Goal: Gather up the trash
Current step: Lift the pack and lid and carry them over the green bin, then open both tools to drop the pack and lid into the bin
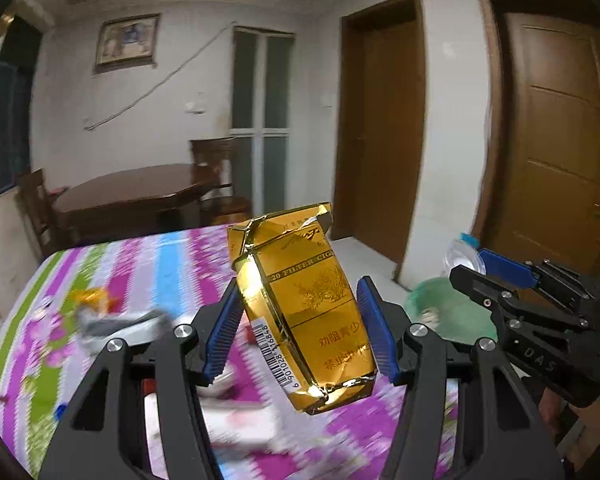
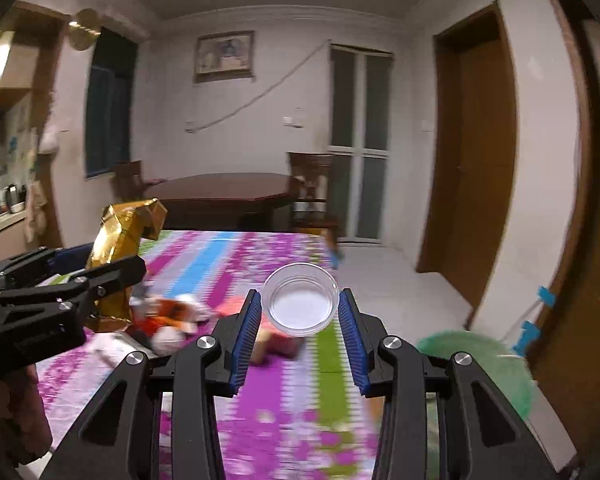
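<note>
At centre frame, the left hand-held gripper [image 1: 300,328] clenched a gold cigarette pack [image 1: 304,312]; the right hand-held gripper [image 2: 300,332] grasped a clear plastic cup [image 2: 300,300]. Below lay the striped worktop [image 2: 268,392] and blurred, possibly wrapper litter [image 2: 172,316].

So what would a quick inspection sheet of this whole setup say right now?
Surface: table under a striped floral cloth.
Job's things: crumpled gold cigarette pack; clear round plastic cup; green bin beside the table.
Clutter: blurred orange-and-white wrappers on the cloth.
Grippers: left claw shut on the pack; right claw shut on the cup.
Cables: thin wire across the far wall.
Surroundings: dark wooden dining table, brown doors.
</note>
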{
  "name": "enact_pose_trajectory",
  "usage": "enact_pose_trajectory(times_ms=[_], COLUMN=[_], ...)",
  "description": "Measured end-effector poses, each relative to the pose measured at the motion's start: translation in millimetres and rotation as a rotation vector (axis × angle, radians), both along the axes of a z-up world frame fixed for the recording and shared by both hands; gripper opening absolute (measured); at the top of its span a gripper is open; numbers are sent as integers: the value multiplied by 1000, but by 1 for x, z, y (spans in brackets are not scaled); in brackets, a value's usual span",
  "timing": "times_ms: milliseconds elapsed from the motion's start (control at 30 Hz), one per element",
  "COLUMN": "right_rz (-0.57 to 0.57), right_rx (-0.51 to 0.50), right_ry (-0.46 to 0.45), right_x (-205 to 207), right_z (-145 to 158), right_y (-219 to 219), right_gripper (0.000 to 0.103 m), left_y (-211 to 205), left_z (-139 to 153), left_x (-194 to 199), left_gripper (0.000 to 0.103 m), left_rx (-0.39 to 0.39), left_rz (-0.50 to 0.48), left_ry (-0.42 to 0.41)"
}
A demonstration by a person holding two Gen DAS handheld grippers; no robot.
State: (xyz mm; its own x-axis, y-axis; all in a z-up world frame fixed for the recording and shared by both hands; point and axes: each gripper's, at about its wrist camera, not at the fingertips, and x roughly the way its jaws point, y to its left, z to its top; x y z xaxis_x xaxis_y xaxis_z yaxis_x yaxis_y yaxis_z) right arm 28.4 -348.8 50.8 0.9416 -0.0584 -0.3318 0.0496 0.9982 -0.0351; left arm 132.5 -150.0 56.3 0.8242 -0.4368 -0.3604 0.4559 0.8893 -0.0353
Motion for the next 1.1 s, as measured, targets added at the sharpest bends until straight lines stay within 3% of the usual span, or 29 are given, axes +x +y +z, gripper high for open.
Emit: enact_pose_trajectory(times_ms=[333, 667, 867, 1100], right_rz=[-180, -251, -250, -247], right_rx=[19, 139, 178, 193], right_ry=[84, 272, 362, 412], right_x=[7, 40, 71, 94], right_z=[-8, -62, -108, -137], right_y=[-148, -269, -301, -292], right_gripper=[41, 41, 41, 41], left_y=[-124, -229, -268, -284], left_z=[-9, -58, -101, -128], left_x=[32, 78, 115, 125], left_gripper=[56, 56, 56, 56], left_rx=[14, 80, 111, 140], left_rz=[-216, -380, -393, -393], left_ry=[44, 250, 395, 461])
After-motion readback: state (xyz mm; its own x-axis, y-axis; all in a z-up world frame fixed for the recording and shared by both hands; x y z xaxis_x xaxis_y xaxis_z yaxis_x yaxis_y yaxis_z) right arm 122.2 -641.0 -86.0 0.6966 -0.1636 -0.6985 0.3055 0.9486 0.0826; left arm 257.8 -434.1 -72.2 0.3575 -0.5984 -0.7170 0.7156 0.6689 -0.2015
